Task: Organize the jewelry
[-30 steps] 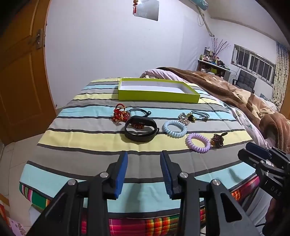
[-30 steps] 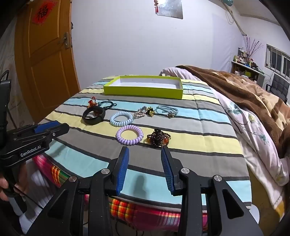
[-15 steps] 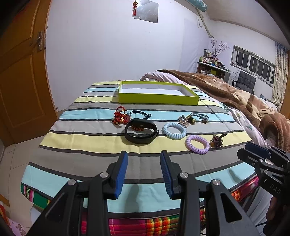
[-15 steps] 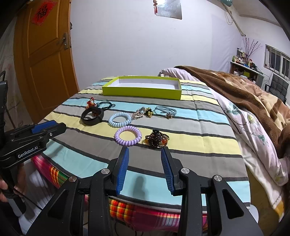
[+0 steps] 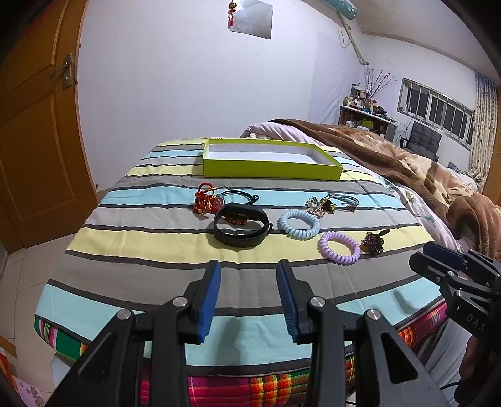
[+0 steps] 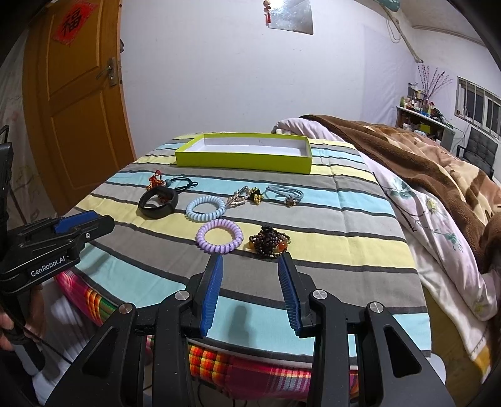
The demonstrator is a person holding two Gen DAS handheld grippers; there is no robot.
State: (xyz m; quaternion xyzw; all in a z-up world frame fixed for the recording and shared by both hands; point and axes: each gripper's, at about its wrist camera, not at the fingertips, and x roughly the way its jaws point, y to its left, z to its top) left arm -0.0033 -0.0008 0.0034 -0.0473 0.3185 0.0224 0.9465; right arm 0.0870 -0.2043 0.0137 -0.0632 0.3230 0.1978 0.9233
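Red door paper (image 6: 74,22) solely in right view, tools agape

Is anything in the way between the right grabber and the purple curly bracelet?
Nothing visible. The right gripper is open, and only bare striped blanket lies between it and the purple spiral bracelet. The brown bead bracelet sits just beside the purple one, to its right, not in front.

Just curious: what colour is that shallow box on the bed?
The box is lime green outside, white inside; clearest in the right wrist view.
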